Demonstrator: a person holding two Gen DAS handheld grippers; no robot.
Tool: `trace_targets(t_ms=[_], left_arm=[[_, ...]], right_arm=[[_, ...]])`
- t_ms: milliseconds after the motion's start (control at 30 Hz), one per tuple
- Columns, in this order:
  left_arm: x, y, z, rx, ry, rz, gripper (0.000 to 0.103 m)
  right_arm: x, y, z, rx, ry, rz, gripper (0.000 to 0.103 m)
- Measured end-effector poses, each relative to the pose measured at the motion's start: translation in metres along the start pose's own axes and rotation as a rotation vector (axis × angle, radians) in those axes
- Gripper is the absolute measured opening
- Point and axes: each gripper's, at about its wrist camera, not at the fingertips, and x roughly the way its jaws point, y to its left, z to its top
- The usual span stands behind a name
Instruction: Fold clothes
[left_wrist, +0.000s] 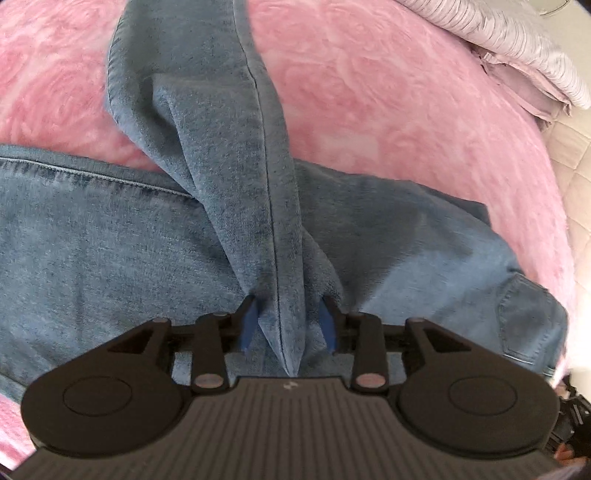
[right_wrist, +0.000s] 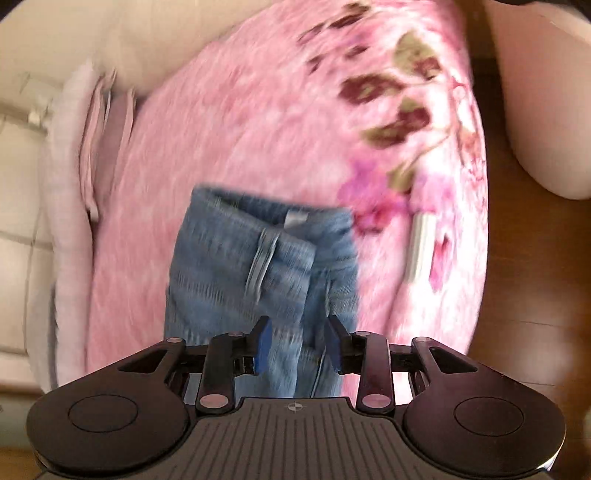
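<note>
Pink blanket (left_wrist: 406, 110) covering bed. Jeans (left_wrist: 110, 240) lying across frame centre, one leg fold peaked between left gripper (left_wrist: 288, 325) pads, released, untouched. Right gripper (right_wrist: 299, 341) likewise parted over waistband. Risk: unsupported fold slumping sideways, skewing crease.
</note>
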Motion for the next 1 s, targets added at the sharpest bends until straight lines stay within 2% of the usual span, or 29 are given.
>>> trace_targets(t_ms=[133,233,300,333,367,433,533,667,800,1000], left_arm=[[-0.001,-0.008,-0.007,0.088,-0.038,0.043,0.011],[-0.005,-0.007,-0.011,0.129,-0.048,0.055,0.004],[-0.010,-0.008,-0.013,0.148,-0.056,0.056,0.003],[-0.013,-0.009,-0.014,0.159,-0.063,0.057,0.002],[-0.016,-0.010,-0.015,0.170,-0.071,0.058,0.002],[-0.029,-0.014,-0.022,0.195,-0.105,0.067,0.002],[-0.052,-0.017,-0.039,0.202,-0.149,0.085,0.002],[-0.075,-0.017,-0.068,0.192,-0.171,0.081,0.002],[-0.061,-0.025,-0.096,0.251,-0.183,0.131,0.002],[-0.035,-0.028,-0.112,0.294,-0.202,0.195,0.003]], right_arm=[[0.015,-0.007,0.013,0.026,-0.013,0.058,0.035],[0.026,-0.007,0.020,0.012,-0.001,0.082,0.035],[0.025,-0.006,0.024,-0.017,0.004,0.095,0.034],[0.024,-0.004,0.025,-0.046,0.005,0.100,0.020],[0.020,0.002,0.026,-0.095,-0.001,0.098,0.015],[0.008,0.014,0.026,-0.190,-0.015,0.103,0.012],[-0.015,0.030,0.025,-0.279,-0.033,0.134,0.011],[-0.027,0.026,0.030,-0.295,-0.024,0.131,0.011],[-0.019,0.015,0.033,-0.323,-0.005,0.081,0.011],[-0.004,0.002,0.027,-0.345,0.002,0.023,0.011]])
